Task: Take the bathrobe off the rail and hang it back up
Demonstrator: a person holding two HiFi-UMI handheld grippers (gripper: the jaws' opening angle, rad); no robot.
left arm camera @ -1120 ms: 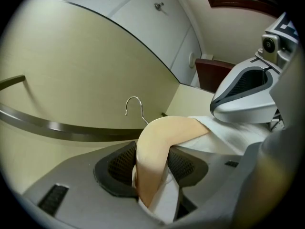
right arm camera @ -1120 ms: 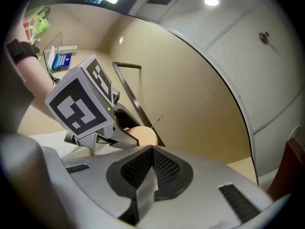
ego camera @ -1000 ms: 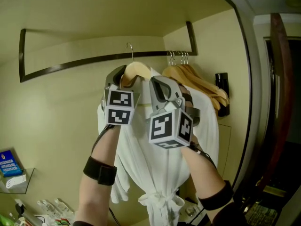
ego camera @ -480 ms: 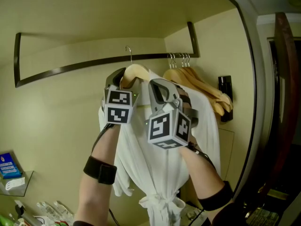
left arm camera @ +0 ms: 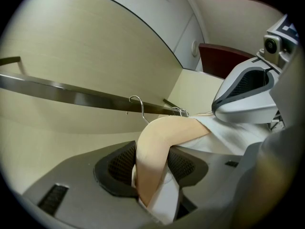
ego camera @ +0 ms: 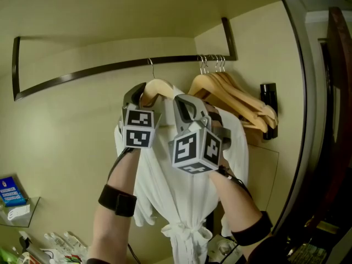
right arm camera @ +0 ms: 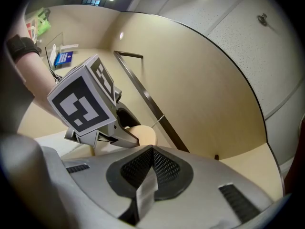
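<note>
A white bathrobe (ego camera: pixel 181 191) hangs on a wooden hanger (ego camera: pixel 159 87) that I hold up at the dark rail (ego camera: pixel 82 75). The hanger's wire hook (ego camera: pixel 150 65) stands at the rail's height; whether it rests on the rail I cannot tell. My left gripper (ego camera: pixel 142 93) is shut on the hanger's left arm (left arm camera: pixel 157 147), with robe cloth pinched alongside. My right gripper (ego camera: pixel 193 108) is shut on a strip of the robe's cloth (right arm camera: pixel 145 192) by the collar, close to the left gripper's marker cube (right arm camera: pixel 83 101).
Several bare wooden hangers (ego camera: pixel 236 98) hang at the rail's right end, close to the robe. A black fitting (ego camera: pixel 268 110) sits on the right wall. A glass shelf with a blue box (ego camera: pixel 11 190) is at lower left. A dark door frame (ego camera: pixel 335 120) stands at far right.
Both grippers have sunk a little with the hanger and robe, so the hook's top now sits closer to the rail. Both grips are unchanged.
</note>
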